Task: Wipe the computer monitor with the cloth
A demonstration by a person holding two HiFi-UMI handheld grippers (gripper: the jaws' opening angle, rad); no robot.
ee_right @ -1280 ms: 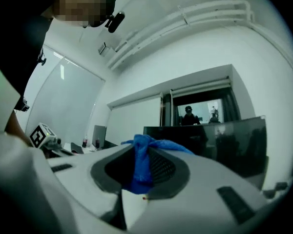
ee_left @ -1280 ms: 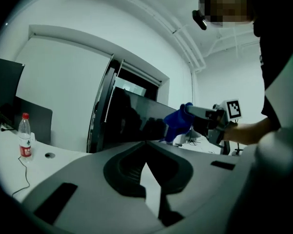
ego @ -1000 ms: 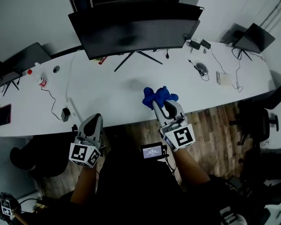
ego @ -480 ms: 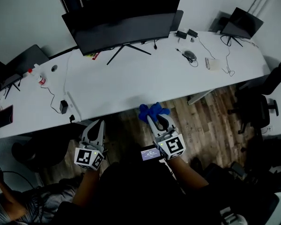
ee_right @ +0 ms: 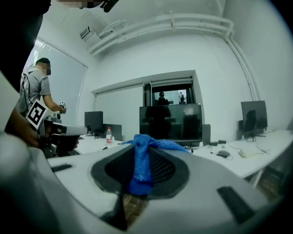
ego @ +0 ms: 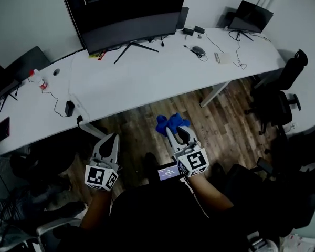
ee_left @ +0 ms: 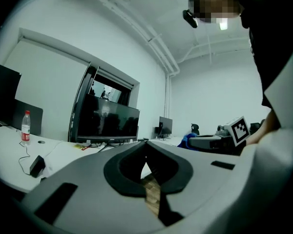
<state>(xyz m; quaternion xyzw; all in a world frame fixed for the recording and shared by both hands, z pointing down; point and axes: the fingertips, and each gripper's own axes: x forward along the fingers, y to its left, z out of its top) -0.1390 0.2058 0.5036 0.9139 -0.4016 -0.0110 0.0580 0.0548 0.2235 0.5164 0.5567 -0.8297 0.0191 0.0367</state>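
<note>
Monitor [ego: 128,22] stood at the far edge of the desk [ego: 147,83], well apart from both grippers, which hung over the floor short of the desk. Left gripper [ego: 111,137] was closed on nothing. Right gripper [ego: 175,130] was clenched on the cloth [ego: 171,123], bunched above its jaws. Wiping well probably called for stepping close and laying that loose bunch flat on the screen with light pressure.

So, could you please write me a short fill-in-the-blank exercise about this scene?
1. The right gripper is shut on a ___ cloth.
2. The left gripper, fingers together, holds ___.
3. The monitor stands on a ___ desk.
Missing words: blue; nothing; white.
</note>
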